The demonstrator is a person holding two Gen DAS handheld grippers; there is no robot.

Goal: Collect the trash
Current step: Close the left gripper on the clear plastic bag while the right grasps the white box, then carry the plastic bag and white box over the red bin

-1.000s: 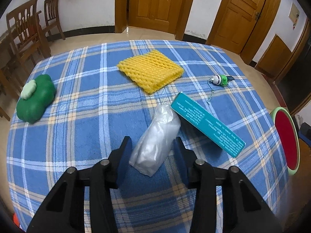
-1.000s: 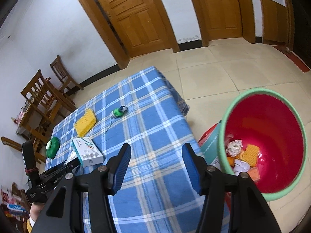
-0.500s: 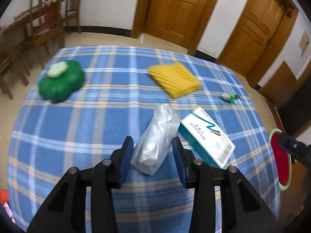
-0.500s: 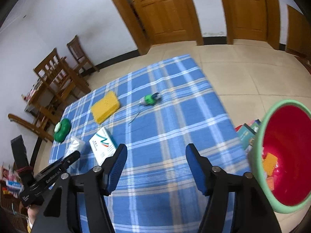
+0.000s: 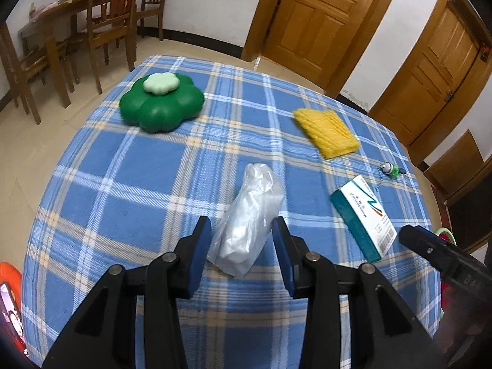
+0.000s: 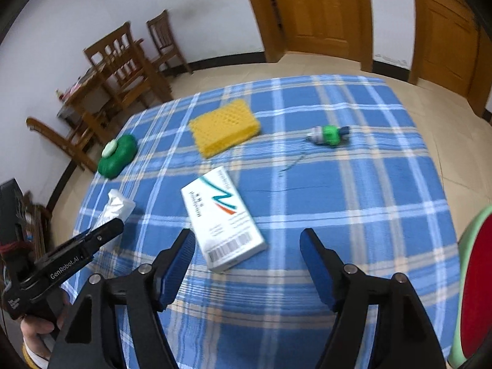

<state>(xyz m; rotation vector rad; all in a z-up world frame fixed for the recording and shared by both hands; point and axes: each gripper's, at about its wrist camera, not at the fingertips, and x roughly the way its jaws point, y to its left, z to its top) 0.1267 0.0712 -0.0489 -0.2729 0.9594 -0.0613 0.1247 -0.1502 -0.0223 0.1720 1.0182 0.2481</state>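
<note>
A crumpled clear plastic bag (image 5: 249,215) sits on the blue plaid tablecloth (image 5: 129,184), its near end pinched between the blue pads of my left gripper (image 5: 243,243), which is shut on it. To its right lies a white and teal carton (image 5: 363,215), a gap apart from the bag. In the right wrist view my right gripper (image 6: 247,236) hovers over that carton (image 6: 221,215) with its jaws opening. The carton's near end shows between the fingertips, and the pads stand clear of it. The left gripper's finger (image 6: 92,246) and the bag (image 6: 117,206) show at the left.
A yellow foam net (image 5: 327,132), a green flower-shaped box (image 5: 160,104) and a small green keychain toy (image 6: 329,135) lie farther back on the table. A red bin with a green rim (image 6: 473,276) stands off the table's right edge. Wooden chairs (image 5: 101,15) stand behind.
The right gripper swung from above the red bin to over the carton and its jaws widened. The left gripper rolled and slid left with the bag, away from the carton.
</note>
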